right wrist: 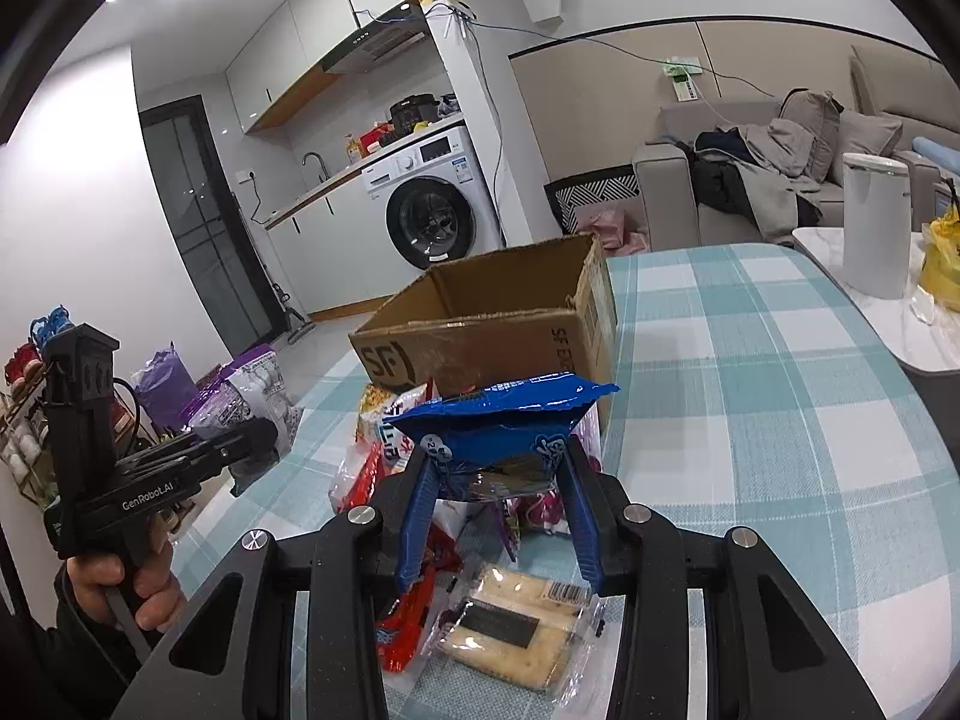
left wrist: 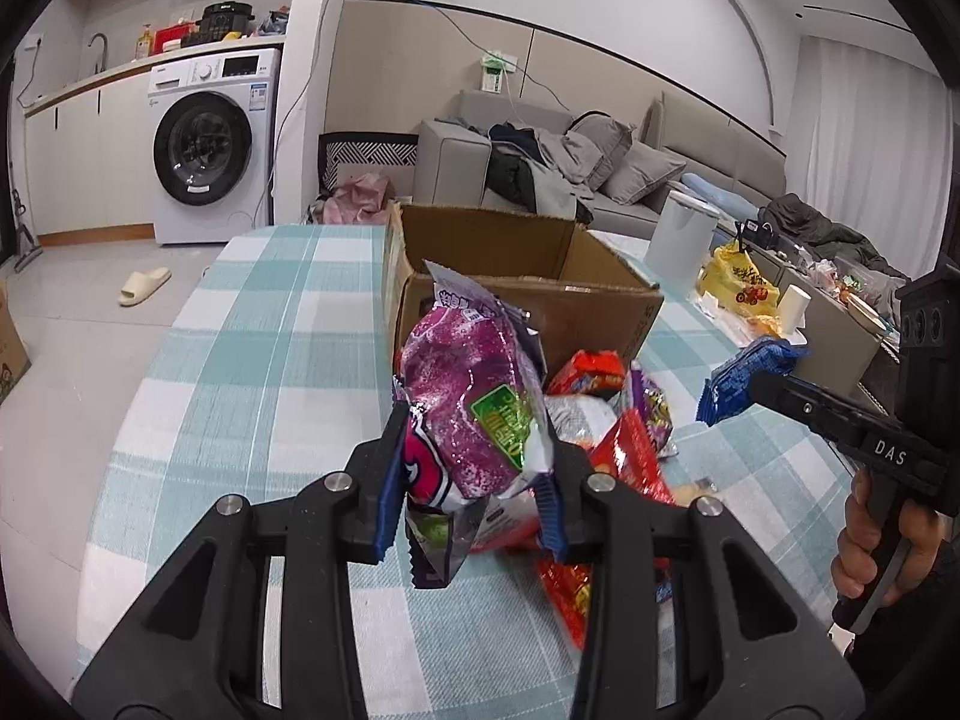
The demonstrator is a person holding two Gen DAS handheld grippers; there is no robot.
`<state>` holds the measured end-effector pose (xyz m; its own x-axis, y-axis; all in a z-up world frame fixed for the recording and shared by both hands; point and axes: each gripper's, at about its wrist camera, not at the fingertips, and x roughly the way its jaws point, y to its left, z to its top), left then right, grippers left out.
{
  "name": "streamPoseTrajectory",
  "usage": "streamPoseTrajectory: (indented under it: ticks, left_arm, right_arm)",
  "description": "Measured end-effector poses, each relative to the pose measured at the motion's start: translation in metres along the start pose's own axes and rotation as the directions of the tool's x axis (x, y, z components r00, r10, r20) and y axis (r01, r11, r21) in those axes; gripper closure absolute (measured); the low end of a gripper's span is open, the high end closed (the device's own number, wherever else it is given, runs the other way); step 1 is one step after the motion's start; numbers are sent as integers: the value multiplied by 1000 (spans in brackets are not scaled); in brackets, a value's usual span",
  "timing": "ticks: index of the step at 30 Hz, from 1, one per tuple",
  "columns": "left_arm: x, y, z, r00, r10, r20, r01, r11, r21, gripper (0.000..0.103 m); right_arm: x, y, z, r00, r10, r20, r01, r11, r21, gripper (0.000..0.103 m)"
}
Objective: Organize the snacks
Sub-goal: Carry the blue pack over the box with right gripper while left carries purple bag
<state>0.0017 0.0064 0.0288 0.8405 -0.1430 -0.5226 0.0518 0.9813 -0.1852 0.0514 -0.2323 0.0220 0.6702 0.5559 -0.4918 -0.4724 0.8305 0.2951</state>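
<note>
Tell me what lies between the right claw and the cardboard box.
Only the blue packet held by the right claw, with loose snacks beneath it, before the cardboard box; right wrist view.

Glossy plastic purple snack packet point(left wrist: 474, 414), matt corrugated cardboard box point(right wrist: 498, 324), woven checked cloth tablecloth point(right wrist: 750, 396).

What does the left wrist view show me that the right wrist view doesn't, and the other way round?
Left wrist only: the left gripper shut on the purple snack packet, plus a slipper on the floor.

Right wrist only: the cracker pack lying on the table beneath the right gripper, and the range hood.

Both: the open cardboard box, the blue snack packet clamped in the right gripper, the checked tablecloth, the washing machine.
</note>
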Motion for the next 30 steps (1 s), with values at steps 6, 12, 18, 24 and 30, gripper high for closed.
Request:
streamPoseTrajectory:
  ticks: [6,12,18,24,30]
  left_arm:
    - [-8,-17,15,999,-18,31,17,1000,25,70]
    - [-12,-29,29,998,-26,50,25,999,32,70]
    - [-9,-33,44,997,-17,69,14,999,42,70]
    - [0,-34,59,997,-7,78,3,999,52,70]
    - [16,-35,72,997,-3,77,0,999,43,70]
  right_arm:
    - [-9,4,14,1000,8,27,-8,1000,1,63]
    - [-15,7,29,998,13,56,-13,1000,-1,63]
    - [-18,11,44,996,21,86,-21,1000,-2,63]
    - [-10,13,57,995,31,90,-32,999,6,63]
    - [2,16,73,996,36,83,-37,999,13,63]
